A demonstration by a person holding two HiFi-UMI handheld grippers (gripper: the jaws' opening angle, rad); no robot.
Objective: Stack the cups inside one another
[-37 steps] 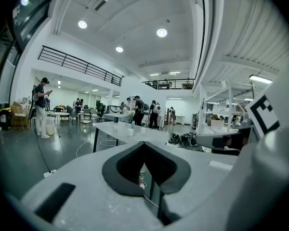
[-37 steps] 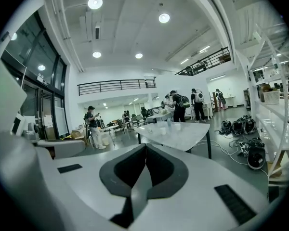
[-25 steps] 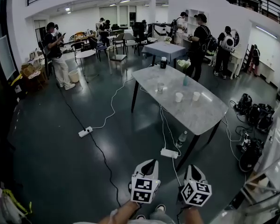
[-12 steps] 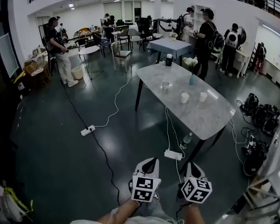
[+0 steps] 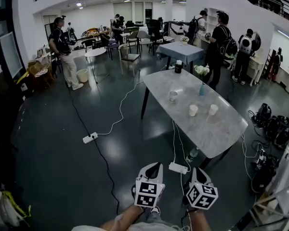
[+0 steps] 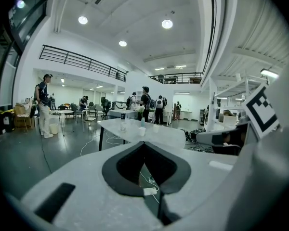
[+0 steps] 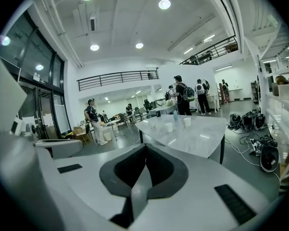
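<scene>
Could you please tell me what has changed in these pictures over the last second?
The person has walked closer to the table: it and the cups on it now sit lower and further right in the head view. Nothing was grasped or released. The left gripper and right gripper stay shut and empty, side by side at the bottom; the cups stand untouched.

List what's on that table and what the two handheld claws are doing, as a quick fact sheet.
Table: marble top, some way ahead
Cups: two white cups side by side; clear cup apart, none nested
Other items: blue vase with flowers, dark container
Left gripper: shut, empty
Right gripper: shut, empty
</scene>
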